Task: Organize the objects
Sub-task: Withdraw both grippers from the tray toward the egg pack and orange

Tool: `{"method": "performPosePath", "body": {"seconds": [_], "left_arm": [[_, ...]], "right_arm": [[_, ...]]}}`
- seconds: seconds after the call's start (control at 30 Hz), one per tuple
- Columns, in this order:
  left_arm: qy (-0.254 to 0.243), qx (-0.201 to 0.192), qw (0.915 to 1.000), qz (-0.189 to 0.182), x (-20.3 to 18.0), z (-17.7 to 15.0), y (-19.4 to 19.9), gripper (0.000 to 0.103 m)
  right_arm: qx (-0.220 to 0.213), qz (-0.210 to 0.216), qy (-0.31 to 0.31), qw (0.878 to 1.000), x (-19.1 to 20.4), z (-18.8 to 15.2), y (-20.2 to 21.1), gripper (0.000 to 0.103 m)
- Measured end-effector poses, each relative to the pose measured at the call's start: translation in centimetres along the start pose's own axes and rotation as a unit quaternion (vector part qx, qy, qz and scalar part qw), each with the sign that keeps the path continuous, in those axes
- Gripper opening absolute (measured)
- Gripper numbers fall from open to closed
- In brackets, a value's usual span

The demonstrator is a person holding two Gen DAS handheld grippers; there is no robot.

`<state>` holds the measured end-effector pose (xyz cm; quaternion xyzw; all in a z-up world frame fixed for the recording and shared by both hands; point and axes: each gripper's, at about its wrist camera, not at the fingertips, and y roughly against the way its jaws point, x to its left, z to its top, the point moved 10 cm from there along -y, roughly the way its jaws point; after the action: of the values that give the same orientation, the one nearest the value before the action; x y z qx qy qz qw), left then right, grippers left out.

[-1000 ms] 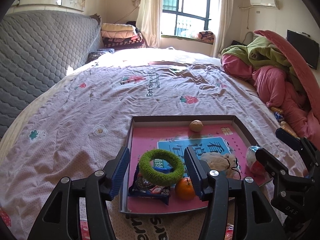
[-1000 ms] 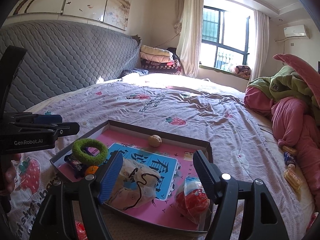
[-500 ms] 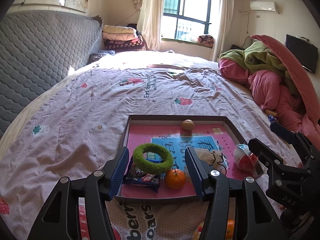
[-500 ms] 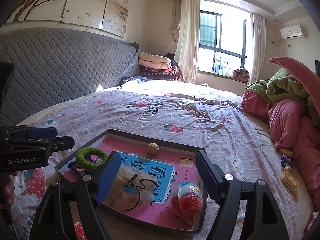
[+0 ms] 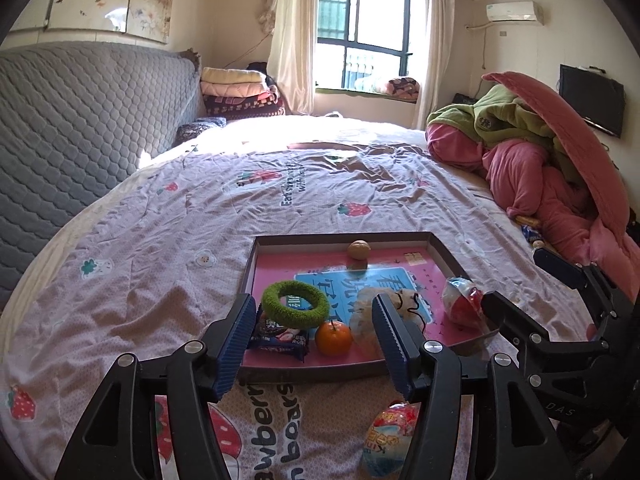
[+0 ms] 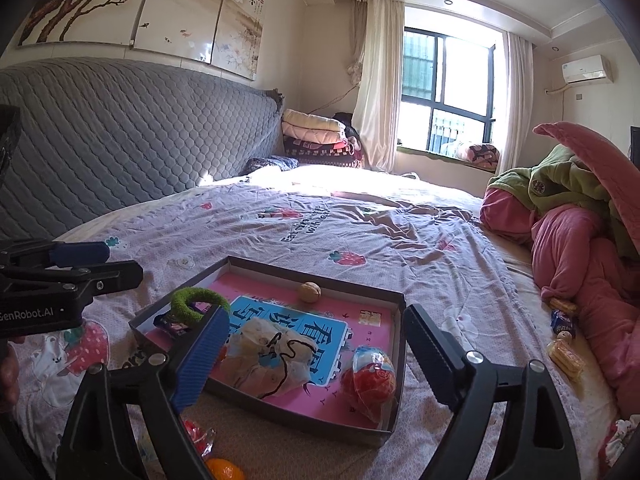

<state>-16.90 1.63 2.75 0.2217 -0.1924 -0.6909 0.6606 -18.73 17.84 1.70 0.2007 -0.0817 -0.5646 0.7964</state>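
Tray (image 5: 444, 250) is lying on the bed (image 5: 160, 248) in the left wrist view, carrying a walnut (image 5: 359, 249) by its far edge, a green ring (image 5: 295, 309) leaning over a dark snack packet (image 5: 278, 334) at the near left corner, an orange (image 5: 333, 337) at the near edge, a pale crumpled bag (image 5: 366, 312) partly hiding behind a finger, and a red wrapped egg (image 5: 464, 304) at the right edge. The left gripper (image 5: 314, 344) is hovering with its jaws spread and nothing between them; another wrapped egg (image 5: 390, 438) on the bed is being cut off by its finger. In the right wrist view, the right gripper (image 6: 312, 356) has just been widening and is gripping nothing, its fingers framing the bag (image 6: 272, 356) and egg (image 6: 370, 378). An orange (image 6: 225, 470) is showing only partly at the bottom edge.
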Motion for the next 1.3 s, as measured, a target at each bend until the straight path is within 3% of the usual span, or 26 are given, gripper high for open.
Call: {"method": "performPosePath", "body": {"seconds": [0.7, 1.3], "left_arm": [[-0.033, 0.040, 0.9986, -0.008, -1.9, -5.0, 1.8, 0.063], [-0.038, 0.095, 0.9941, -0.035, -2.8, -9.3, 1.6, 0.063]], "right_arm": [[0.013, 0.011, 0.004, 1.000, 1.0, -3.0, 4.1, 0.089], [0.089, 0.038, 0.015, 0.995, 3.0, -8.1, 4.8, 0.089]]}}
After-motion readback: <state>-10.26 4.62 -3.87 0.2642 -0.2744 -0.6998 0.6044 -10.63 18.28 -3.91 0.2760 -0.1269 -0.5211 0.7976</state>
